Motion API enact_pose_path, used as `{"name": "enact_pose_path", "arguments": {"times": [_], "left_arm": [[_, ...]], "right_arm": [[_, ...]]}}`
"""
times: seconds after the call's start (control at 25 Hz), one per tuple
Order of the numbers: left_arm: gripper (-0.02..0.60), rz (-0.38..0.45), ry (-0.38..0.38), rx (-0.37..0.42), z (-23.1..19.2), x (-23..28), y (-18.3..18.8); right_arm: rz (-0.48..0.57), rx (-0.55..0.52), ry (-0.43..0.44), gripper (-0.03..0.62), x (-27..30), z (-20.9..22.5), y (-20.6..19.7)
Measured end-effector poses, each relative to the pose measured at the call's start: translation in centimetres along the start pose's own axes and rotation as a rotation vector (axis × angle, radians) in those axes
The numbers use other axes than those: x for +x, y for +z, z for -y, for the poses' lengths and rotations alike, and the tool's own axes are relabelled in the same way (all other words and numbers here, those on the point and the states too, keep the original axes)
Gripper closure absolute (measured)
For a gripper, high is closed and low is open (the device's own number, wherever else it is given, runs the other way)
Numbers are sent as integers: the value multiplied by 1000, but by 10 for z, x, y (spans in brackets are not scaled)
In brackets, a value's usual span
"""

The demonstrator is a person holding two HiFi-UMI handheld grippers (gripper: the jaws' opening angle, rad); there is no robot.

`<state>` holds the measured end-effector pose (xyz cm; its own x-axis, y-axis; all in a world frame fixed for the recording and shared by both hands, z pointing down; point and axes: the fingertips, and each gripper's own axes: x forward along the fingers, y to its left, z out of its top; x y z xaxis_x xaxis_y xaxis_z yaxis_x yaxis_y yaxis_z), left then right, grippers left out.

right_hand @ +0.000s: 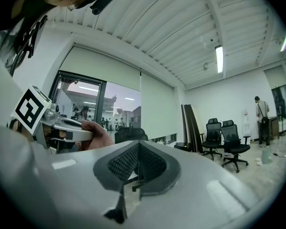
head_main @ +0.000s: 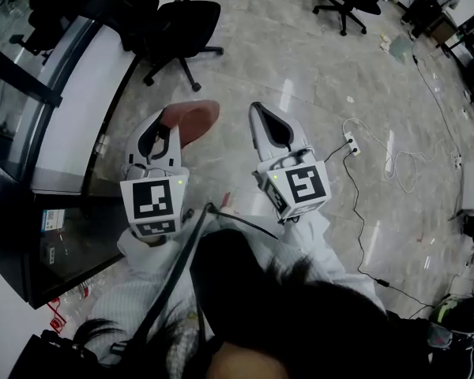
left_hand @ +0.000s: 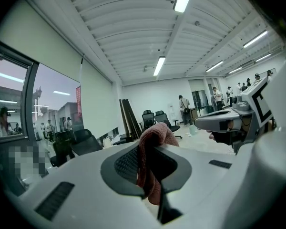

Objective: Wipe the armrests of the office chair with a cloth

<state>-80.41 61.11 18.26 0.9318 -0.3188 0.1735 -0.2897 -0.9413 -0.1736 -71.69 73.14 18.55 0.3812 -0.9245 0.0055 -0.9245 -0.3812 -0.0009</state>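
cloth pinched in the left claw, chair well apart

the left gripper [left_hand: 150, 171] has its jaws closed on a reddish-brown cloth [left_hand: 153, 140], which bunches up above them and hangs down between the pads. in the head view the cloth sticks out at that gripper's 1 o'clock, over the pale glossy floor [head_main: 300, 69]. the right gripper [right_hand: 138, 168] sits just beside the left, at its 3 o'clock, jaws pressed together with nothing between them. a black office chair [head_main: 182, 22] stands at 12 o'clock from both grippers, well apart from the cloth; its armrests cannot be made out. a white desk [head_main: 75, 109] runs along at 10 o'clock, and a power strip [head_main: 350, 142] lies on the floor at 3 o'clock
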Motion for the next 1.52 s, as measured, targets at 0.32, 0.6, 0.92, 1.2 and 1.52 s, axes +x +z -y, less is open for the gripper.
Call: {"name": "enact_pose_path", "arguments": {"times": [0.32, 0.6, 0.92, 1.2, 1.52], "left_arm": [[552, -39, 16, -8, -16, 63, -21], [552, -38, 39, 9, -77, 194, -13], [552, 15, 24, 1, -164, 366, 28], [552, -42, 91, 32, -211, 472, 19], [552, -90, 317, -42, -275, 610, 16]], "right_arm": [[-53, 20, 31, 592, 47, 30, -38], [-40, 33, 63, 592, 179, 85, -42], [-20, 17, 43, 592, 357, 165, -27], [-47, 26, 89, 592, 467, 232, -42], [-62, 8, 327, 592, 641, 307, -49]]}}
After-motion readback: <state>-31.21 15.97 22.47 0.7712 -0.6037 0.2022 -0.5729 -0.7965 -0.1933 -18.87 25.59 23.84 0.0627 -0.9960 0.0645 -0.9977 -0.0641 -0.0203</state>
